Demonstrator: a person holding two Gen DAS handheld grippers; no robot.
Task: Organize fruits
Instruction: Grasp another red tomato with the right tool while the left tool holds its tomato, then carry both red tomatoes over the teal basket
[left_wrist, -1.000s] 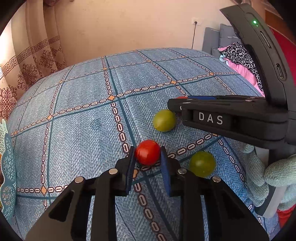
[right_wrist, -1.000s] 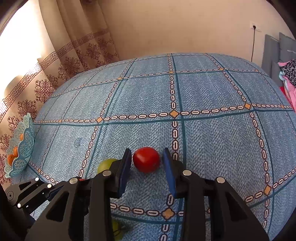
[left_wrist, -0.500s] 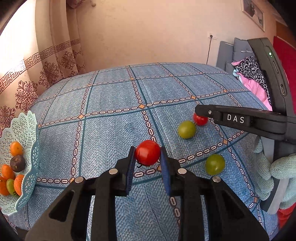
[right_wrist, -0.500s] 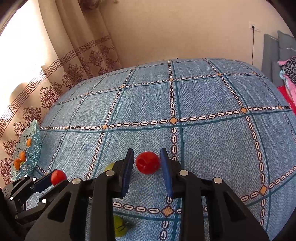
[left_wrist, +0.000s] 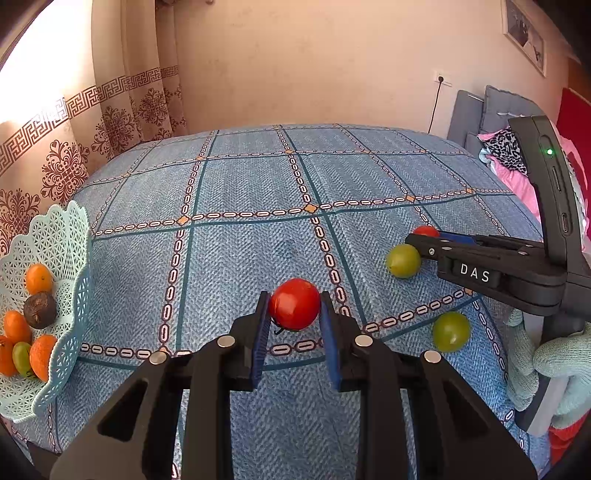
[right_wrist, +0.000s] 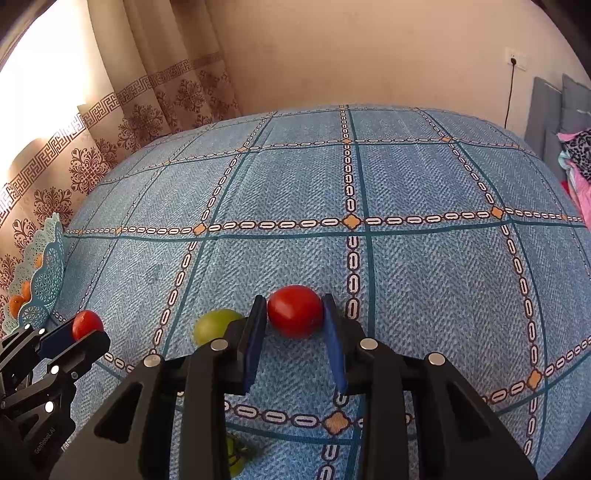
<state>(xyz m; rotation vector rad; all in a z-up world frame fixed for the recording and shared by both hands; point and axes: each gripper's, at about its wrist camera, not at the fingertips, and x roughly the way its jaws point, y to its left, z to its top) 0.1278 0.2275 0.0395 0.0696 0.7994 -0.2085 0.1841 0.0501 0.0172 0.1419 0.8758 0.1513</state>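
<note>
Red tomato (left_wrist: 294, 308), roundish, no clear long axis: my left hand-held gripper (left_wrist: 293, 325) grips it above the blue bedspread (left_wrist: 240, 192). Right hand-held gripper (right_wrist: 295, 332) brackets a second red tomato (right_wrist: 294, 311); contact uncertain. Basket (left_wrist: 77, 295) at left edge.

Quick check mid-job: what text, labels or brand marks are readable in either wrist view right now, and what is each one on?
"DAS": white letters on the side of the black right tongs, seen in the left wrist view.
"GenRobot.AI": small white print on the body of the black left tongs, seen in the right wrist view; tiny, so read with doubt.
No other text is readable.
</note>
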